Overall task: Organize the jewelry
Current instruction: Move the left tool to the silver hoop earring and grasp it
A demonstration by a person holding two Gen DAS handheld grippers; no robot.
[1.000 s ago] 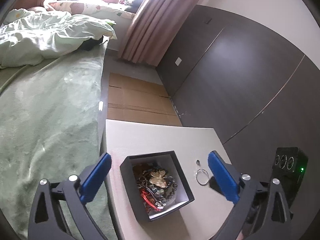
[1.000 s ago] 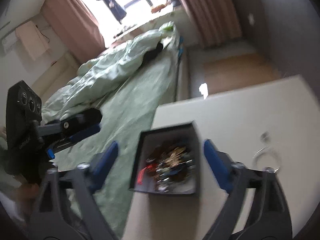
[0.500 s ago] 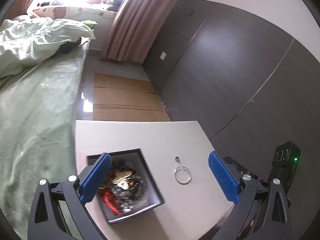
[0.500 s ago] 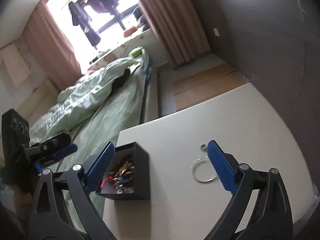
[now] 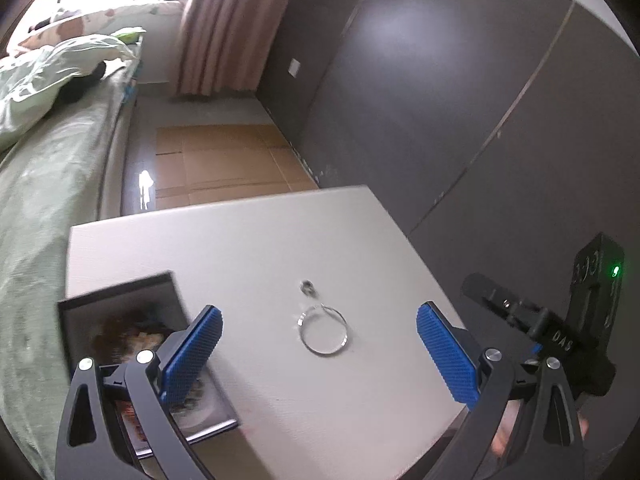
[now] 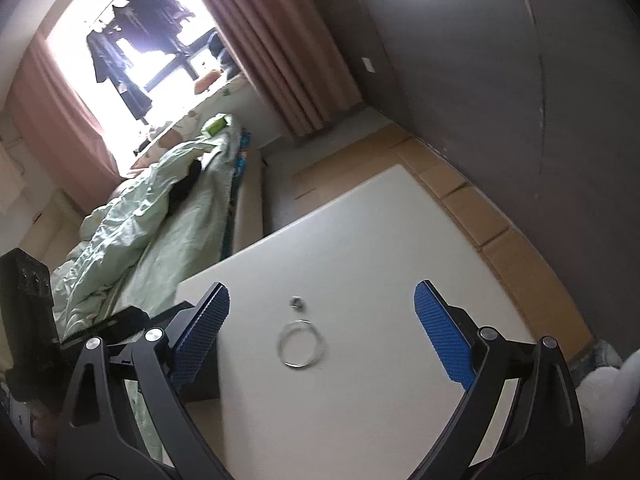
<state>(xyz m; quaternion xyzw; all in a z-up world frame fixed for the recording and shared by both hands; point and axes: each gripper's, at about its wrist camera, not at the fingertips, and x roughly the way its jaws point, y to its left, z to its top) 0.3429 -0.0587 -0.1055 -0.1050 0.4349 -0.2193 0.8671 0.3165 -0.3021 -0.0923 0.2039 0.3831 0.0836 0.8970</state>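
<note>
A thin silver bangle (image 5: 323, 333) lies flat on the white table (image 5: 248, 240), with a small silver ring (image 5: 307, 288) just beyond it. Both also show in the right wrist view: the bangle (image 6: 300, 348) and the ring (image 6: 296, 302). A black open box (image 5: 120, 320) holding tangled jewelry sits at the table's left edge, partly hidden behind my left finger. My left gripper (image 5: 318, 354) is open and empty, with the bangle between its fingers. My right gripper (image 6: 320, 332) is open and empty, also framing the bangle. The box edge (image 6: 200, 384) shows behind its left finger.
A bed with a green blanket (image 5: 44, 184) runs along the table's left side. Cardboard sheets (image 5: 224, 164) cover the floor beyond the table. A dark wardrobe wall (image 5: 460, 100) stands to the right. The right gripper's body (image 5: 560, 328) is at the table's right edge.
Both grippers have swung right, away from the box, and now frame the bangle and ring. Both stay open. The box has slid to the left of both views.
</note>
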